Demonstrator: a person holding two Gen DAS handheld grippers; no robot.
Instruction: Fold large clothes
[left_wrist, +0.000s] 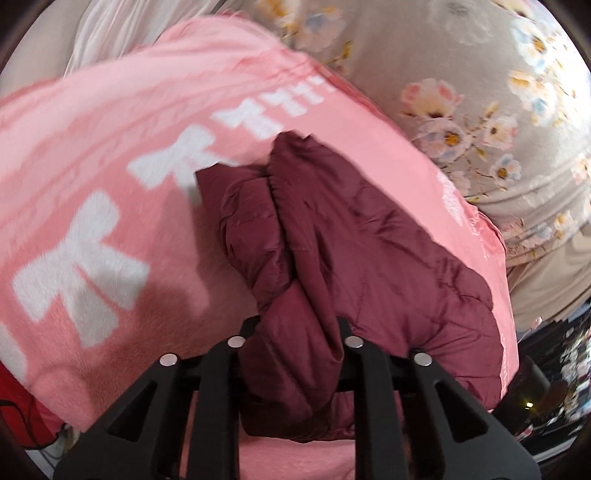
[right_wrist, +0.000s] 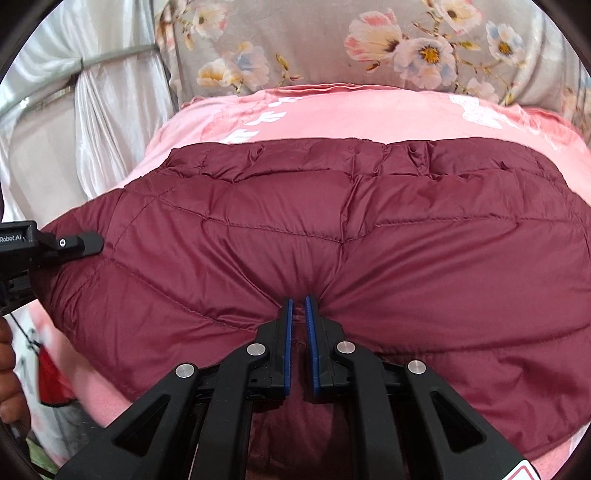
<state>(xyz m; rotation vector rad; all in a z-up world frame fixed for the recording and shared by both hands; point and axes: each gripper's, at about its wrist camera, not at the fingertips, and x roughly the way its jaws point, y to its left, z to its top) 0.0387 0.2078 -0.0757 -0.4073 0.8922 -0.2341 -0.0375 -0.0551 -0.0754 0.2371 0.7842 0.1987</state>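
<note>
Both grippers are clamping the jacket (right_wrist: 295, 229) on the pink blanket (left_wrist: 110, 155), left gripper (left_wrist: 295, 332) at its side, right gripper (right_wrist: 299, 306) pinching its near hem; next, likely lifting both together.

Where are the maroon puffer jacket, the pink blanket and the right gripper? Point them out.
maroon puffer jacket (right_wrist: 295, 236): right wrist view, quilted middle panel.
pink blanket (left_wrist: 110, 155): left wrist view, fleece beside a white bow.
right gripper (right_wrist: 298, 306): right wrist view, between blue-padded fingertips.
</note>
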